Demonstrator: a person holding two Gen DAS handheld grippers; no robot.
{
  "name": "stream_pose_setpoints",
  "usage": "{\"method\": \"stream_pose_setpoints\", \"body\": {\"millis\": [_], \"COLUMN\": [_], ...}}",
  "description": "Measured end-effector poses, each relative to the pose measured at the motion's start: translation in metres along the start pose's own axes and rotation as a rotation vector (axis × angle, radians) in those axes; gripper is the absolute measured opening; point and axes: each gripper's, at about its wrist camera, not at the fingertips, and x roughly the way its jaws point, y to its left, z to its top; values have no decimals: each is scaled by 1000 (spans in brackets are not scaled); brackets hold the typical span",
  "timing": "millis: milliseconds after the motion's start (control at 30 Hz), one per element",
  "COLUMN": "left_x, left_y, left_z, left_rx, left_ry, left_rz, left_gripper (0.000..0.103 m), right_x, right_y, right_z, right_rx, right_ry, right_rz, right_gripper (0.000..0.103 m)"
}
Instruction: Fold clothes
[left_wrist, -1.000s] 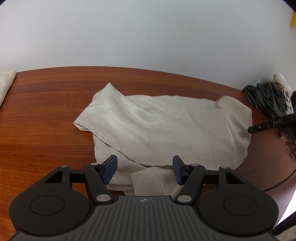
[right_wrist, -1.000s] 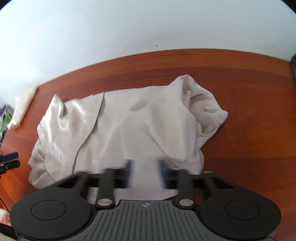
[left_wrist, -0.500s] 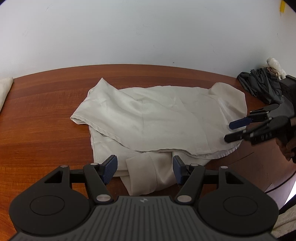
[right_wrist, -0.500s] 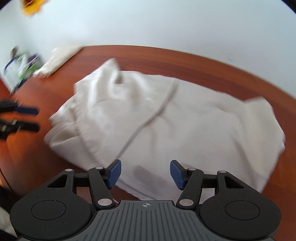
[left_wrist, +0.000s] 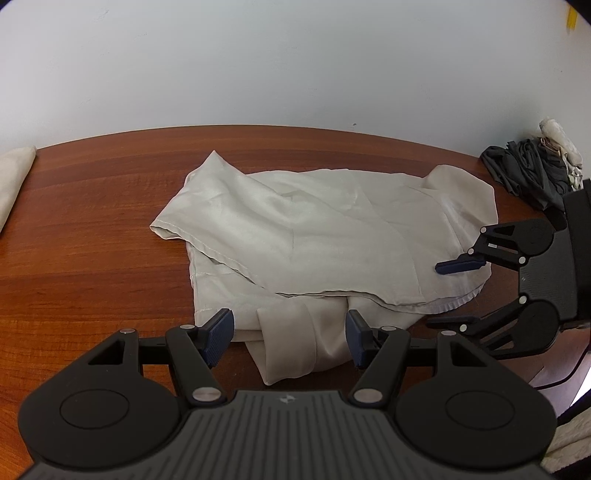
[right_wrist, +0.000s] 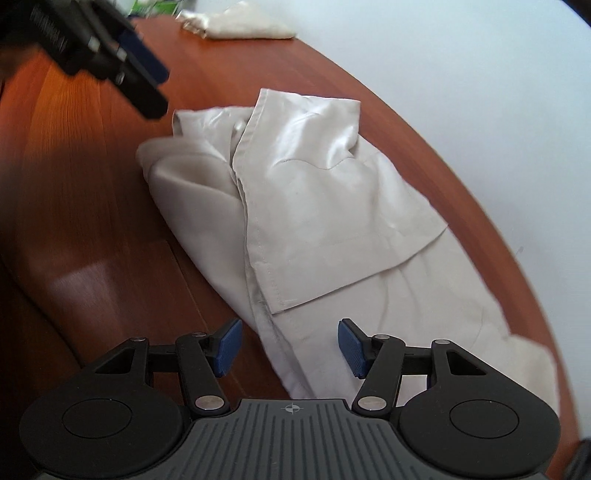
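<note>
Left wrist view: I see my left gripper (left_wrist: 289, 334) low over the near edge of a cream, satiny, crumpled garment (left_wrist: 317, 236) lying on the reddish-brown wooden table (left_wrist: 85, 236).
Left fingers: I hold them wide apart, blue pads (left_wrist: 220, 335) on either side of a folded cuff-like flap (left_wrist: 288, 343); nothing is pinched, and whether the pads touch cloth I cannot tell.
Garment place: middle of the table, near the white wall (left_wrist: 280, 62), partly folded over itself.
Garment long axis: from my left camera it runs left to right across the table; one sleeve-like end points to the far left, the other end bunches at the right.
Right gripper from the left camera: my right gripper (left_wrist: 452, 293) sits at the garment's right end, turned on its side, one blue pad (left_wrist: 460, 266) over the cloth and the other finger below the hem.
Right wrist view: my right gripper (right_wrist: 289, 347) points along the garment, so here the long axis runs from the near edge away toward the upper left.
Right fingers: moderately wide and easing together; the cloth's near end lies between them, ungripped.
Top layer: a stitched hem corner (right_wrist: 277, 306) points toward my right gripper.
Other things: a dark grey bundle of cloth (left_wrist: 524, 173) at the far right, a folded cream cloth (right_wrist: 240, 24) at the far left edge.
</note>
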Motion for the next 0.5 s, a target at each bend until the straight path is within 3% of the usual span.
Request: {"method": "stream_pose_setpoints", "body": {"millis": [300, 500], "left_x": [0, -1], "left_y": [-1, -1], "left_z": [-1, -1], "left_rx": [6, 4], "left_ry": [-2, -5], "left_rz": [-7, -7], "left_gripper": [72, 73], "right_x": [8, 5], "right_y": [28, 30], "right_z": [-2, -3], "right_rx": [-234, -287], "right_ry": [15, -12], "right_rz": [-106, -157], "right_gripper": [53, 46]}}
